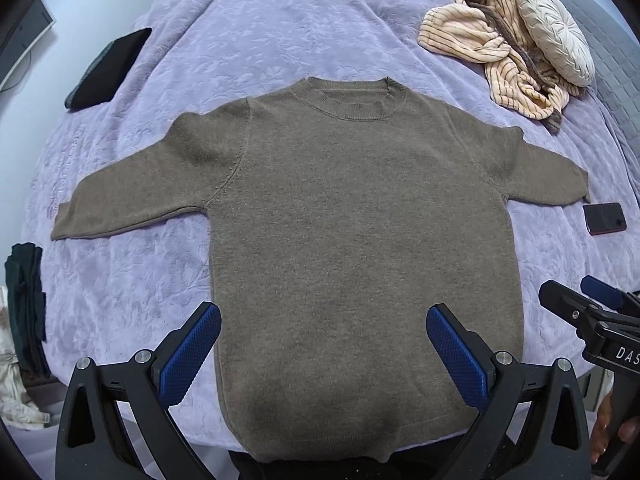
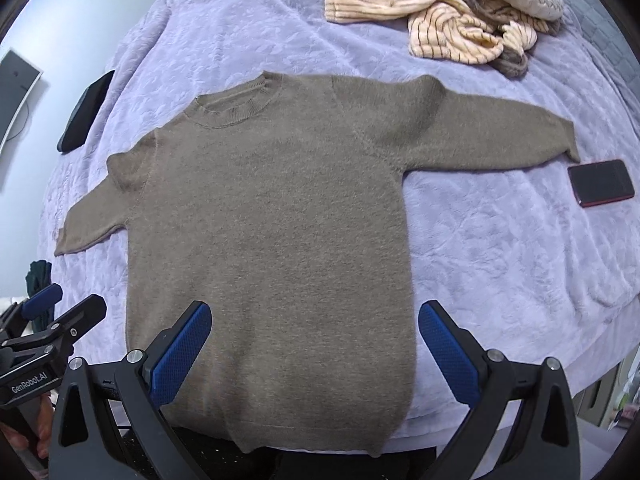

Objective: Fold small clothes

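Left wrist view: the brown knitted sweater (image 1: 352,248) lies flat mid-frame on the lilac blanket (image 1: 248,32), collar up, hem at the bottom beneath the wide-open, empty left gripper (image 1: 323,346).

Right wrist view: the right gripper (image 2: 315,344), equally spread and empty, straddles the sweater's lower right edge, so it looks nearer the sleeve (image 2: 488,136) stretching to the upper right.

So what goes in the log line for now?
brown knitted sweater: flat, unfolded | left gripper: open, above hem | right gripper: open, above hem
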